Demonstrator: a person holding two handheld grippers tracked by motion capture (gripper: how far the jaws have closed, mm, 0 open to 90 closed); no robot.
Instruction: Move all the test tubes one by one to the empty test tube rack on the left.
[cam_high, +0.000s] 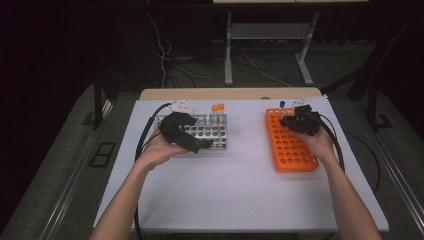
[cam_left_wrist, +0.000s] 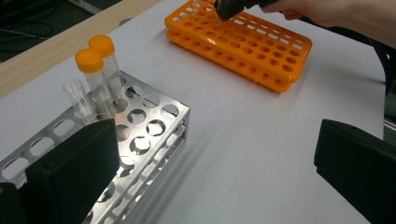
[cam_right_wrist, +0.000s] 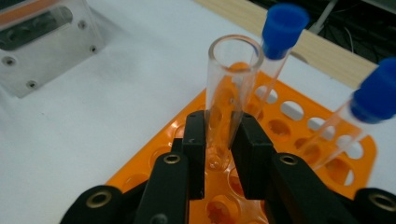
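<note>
At the far right of the white worktop (cam_high: 240, 185), the right gripper (cam_right_wrist: 219, 140) hangs over the far end of the orange tube rack (cam_high: 291, 142), its fingers (cam_right_wrist: 194, 140) clenched on a clear open-topped test tube (cam_right_wrist: 229, 93). Glassy and round-mouthed, the tube stands nearly upright, pinched low on its body, its rounded bottom just above a hole near the rack's far corner. Just beyond it two slim tubes with blue caps (cam_right_wrist: 284, 23) lean in the rack's last rows.

This rack is moulded plastic, a flat slab pierced by rows of round holes, most of them vacant. It lies close to the worktop's right edge, with little bare surface on that side.

Across a broad bare stretch of worktop sits the metal tube rack (cam_left_wrist: 140, 135), shiny sheet steel with punched round holes and two tiers. Two tubes with orange screw caps (cam_left_wrist: 88, 60) and a bare clear tube (cam_left_wrist: 77, 98) stand at its far end. The left gripper (cam_high: 192, 142) rests beside this rack's near edge, its black, blocky fingers (cam_left_wrist: 74, 168) released and spread wide with nothing between them.

Near the person, the worktop lies open right up to its front edge; a pale wooden strip (cam_high: 230, 93) borders its far edge.
</note>
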